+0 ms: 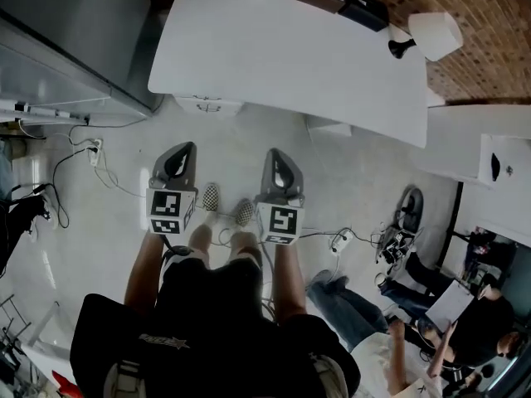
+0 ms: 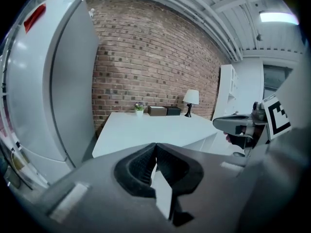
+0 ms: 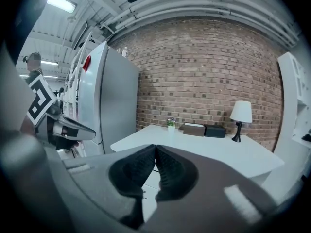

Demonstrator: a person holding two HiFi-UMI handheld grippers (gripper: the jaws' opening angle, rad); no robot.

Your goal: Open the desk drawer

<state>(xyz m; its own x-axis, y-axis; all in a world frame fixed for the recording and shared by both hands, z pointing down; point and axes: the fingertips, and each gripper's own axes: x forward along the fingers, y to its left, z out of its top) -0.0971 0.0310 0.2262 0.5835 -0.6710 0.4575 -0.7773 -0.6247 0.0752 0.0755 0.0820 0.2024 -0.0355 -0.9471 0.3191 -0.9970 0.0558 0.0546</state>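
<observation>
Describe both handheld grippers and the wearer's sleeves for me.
The left gripper and right gripper are grey, tapered two-jaw shells with black ribbed pads. Each carries a white cube with black square markers at its rear. The person wears a black short-sleeved shirt.

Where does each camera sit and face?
Head view: on the person's head, steeply down at the white rectangular desk; forearms, left claw, right claw show.
Left gripper view: on left claw, facing desk and red brick wall; shut jaws show.
Right gripper view: on right claw, facing likewise; shut jaws show.
All share the white-shaded table lamp.
</observation>
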